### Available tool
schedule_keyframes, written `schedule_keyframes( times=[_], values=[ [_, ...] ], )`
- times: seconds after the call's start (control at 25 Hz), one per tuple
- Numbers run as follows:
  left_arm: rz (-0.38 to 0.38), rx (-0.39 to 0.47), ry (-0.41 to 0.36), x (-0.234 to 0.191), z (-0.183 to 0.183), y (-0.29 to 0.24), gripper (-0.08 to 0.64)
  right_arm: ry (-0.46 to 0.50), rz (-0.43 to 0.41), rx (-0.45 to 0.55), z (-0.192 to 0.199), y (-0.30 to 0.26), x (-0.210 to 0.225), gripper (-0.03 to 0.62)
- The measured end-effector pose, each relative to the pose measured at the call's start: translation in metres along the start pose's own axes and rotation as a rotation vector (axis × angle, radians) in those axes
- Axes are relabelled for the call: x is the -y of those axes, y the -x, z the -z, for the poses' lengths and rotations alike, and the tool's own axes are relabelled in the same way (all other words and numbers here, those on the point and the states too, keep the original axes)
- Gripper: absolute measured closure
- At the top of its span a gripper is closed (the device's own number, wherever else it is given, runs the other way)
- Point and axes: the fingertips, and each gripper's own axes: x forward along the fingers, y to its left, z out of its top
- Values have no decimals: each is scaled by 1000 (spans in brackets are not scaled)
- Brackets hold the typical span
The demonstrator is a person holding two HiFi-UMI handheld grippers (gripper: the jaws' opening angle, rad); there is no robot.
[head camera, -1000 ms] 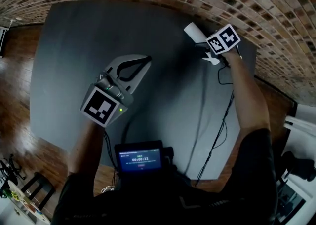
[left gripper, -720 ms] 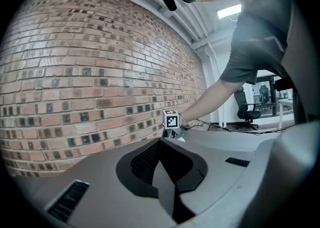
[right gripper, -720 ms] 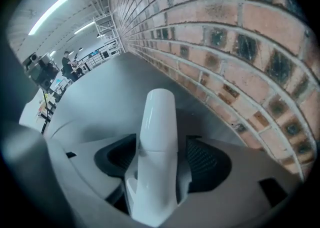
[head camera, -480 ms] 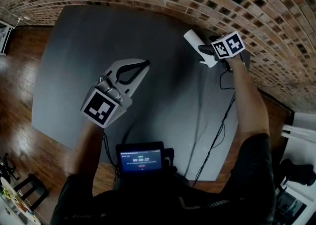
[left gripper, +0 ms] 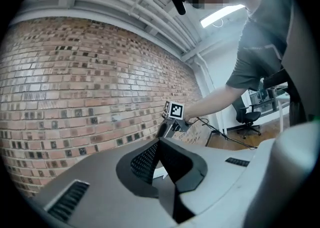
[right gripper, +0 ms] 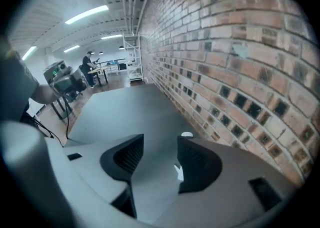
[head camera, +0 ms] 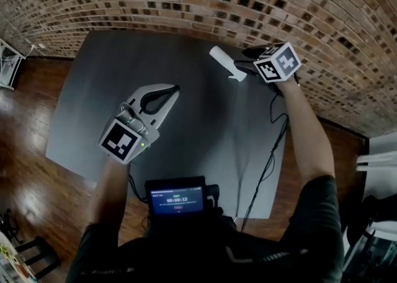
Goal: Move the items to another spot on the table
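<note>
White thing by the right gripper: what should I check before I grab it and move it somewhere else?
1. White thing within reach: ok, it is right at the right gripper.
2. Jaws around it: not ok. They are closing, but in the right gripper view it only peeks out beside one pad.
3. Pads pressing on it: not ok, not yet.
4. Left gripper out of the way: ok, far off, shut and holding nothing.
5. Bare table to set it on: ok.
</note>
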Motion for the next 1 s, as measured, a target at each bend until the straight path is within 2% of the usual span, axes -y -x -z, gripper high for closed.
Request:
schedule_keyframes(
  times=[0.04, 0.12, 0.24, 0.32, 0.4, 0.48, 0.68, 1.0],
  values=[
    [0, 10, -3, 10, -12, 3, 557, 12, 1, 34, -5, 18, -12, 370],
    [-4, 23, -22, 30, -35, 8, 557, 40, -1, 81, -11, 51, -37, 425],
    [0, 33, -61, 65, -62, 13, 557, 73, 2, 109, -6, 92, -74, 425],
    [7, 47, -56, 91, -79, 16, 557, 94, 6, 151, -3, 121, -99, 500],
    [22, 54, -37, 117, -95, 23, 557, 122, 22, 212, -2, 150, -123, 503],
    [31, 71, -26, 140, -108, 30, 557, 161, 45, 255, 2, 176, -148, 546],
    [25, 105, -37, 185, -132, 43, 557, 182, 50, 313, 24, 226, -200, 546],
    [54, 105, -35, 237, -160, 52, 557, 170, 104, 378, 59, 285, -247, 548]
  ],
)
